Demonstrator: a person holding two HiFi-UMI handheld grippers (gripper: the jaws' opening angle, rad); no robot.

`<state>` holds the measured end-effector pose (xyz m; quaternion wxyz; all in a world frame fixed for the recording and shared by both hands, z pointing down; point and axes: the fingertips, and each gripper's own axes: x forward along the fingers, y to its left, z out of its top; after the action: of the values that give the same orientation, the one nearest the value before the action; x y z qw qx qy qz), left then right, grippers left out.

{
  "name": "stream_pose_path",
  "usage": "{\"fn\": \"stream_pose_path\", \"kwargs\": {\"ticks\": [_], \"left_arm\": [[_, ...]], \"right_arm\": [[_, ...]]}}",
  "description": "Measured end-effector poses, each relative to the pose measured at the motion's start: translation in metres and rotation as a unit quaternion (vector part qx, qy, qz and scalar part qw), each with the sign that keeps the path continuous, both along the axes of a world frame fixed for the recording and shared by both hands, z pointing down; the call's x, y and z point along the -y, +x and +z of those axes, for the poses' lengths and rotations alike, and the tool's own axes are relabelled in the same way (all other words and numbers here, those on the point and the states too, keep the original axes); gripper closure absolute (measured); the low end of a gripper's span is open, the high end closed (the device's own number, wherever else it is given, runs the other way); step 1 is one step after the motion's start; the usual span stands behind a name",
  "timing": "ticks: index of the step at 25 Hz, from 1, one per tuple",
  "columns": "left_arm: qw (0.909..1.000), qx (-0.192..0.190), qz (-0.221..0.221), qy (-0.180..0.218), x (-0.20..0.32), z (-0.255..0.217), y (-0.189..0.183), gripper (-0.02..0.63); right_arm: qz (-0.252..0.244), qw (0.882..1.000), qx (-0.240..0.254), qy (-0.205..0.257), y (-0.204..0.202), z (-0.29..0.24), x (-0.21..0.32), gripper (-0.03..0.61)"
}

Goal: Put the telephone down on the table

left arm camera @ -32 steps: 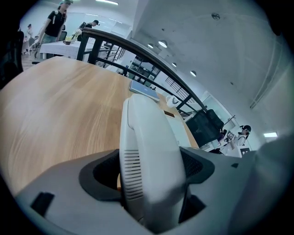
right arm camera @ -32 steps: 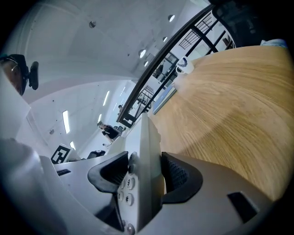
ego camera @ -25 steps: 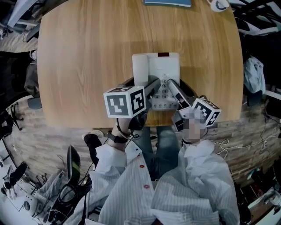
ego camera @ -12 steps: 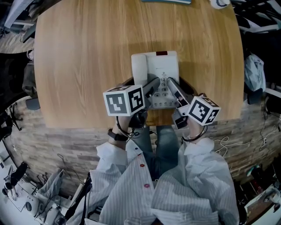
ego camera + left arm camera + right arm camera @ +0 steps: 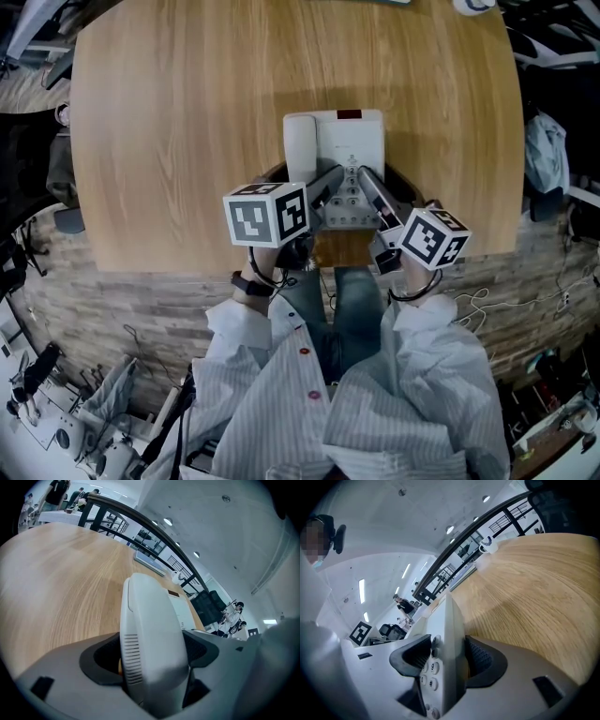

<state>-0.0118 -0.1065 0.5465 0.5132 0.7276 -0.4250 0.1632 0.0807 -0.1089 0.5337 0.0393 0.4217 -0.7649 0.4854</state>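
Though the telephone (image 5: 349, 150) has barely shifted at centre frame, left tongs (image 5: 326, 180) and right tongs (image 5: 367, 184) still clamp it; release onto the surface (image 5: 169, 141) seems next.

A rounded light-wood counter (image 5: 169, 141) fills the middle, standing on a grey plank floor (image 5: 141, 300). White cables (image 5: 487, 305) trail at four o'clock. Overhead, a white ceiling (image 5: 234, 536) carries round recessed lights (image 5: 168, 521). A dark metal railing (image 5: 133, 513) runs beyond the counter's twelve o'clock edge.
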Motion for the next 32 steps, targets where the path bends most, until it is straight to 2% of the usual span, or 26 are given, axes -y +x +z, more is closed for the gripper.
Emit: {"fn": "stream_pose_path", "kwargs": {"ticks": [5, 8, 10, 27, 32], "left_arm": [[1.0000, 0.001, -0.001, 0.010, 0.0003, 0.0003, -0.0004, 0.222], [0.9995, 0.022, 0.005, 0.021, 0.0007, 0.0008, -0.0007, 0.222], [0.9990, 0.036, 0.007, 0.025, 0.0008, 0.0006, -0.0017, 0.222], [0.9991, 0.034, 0.001, 0.027, 0.0013, -0.0020, -0.0038, 0.222], [0.9983, 0.042, 0.004, 0.040, 0.0003, -0.0086, -0.0090, 0.227]], "right_arm": [[-0.007, 1.000, -0.019, 0.007, 0.0014, 0.0002, 0.0010, 0.336], [-0.024, 0.996, -0.084, 0.026, 0.0031, 0.0012, 0.0017, 0.359], [-0.032, 0.993, -0.110, 0.033, 0.0031, 0.0015, 0.0005, 0.364], [-0.023, 0.994, -0.104, 0.031, 0.0044, -0.0012, 0.0016, 0.365], [-0.021, 0.994, -0.105, 0.036, 0.0040, -0.0055, 0.0014, 0.365]]}}
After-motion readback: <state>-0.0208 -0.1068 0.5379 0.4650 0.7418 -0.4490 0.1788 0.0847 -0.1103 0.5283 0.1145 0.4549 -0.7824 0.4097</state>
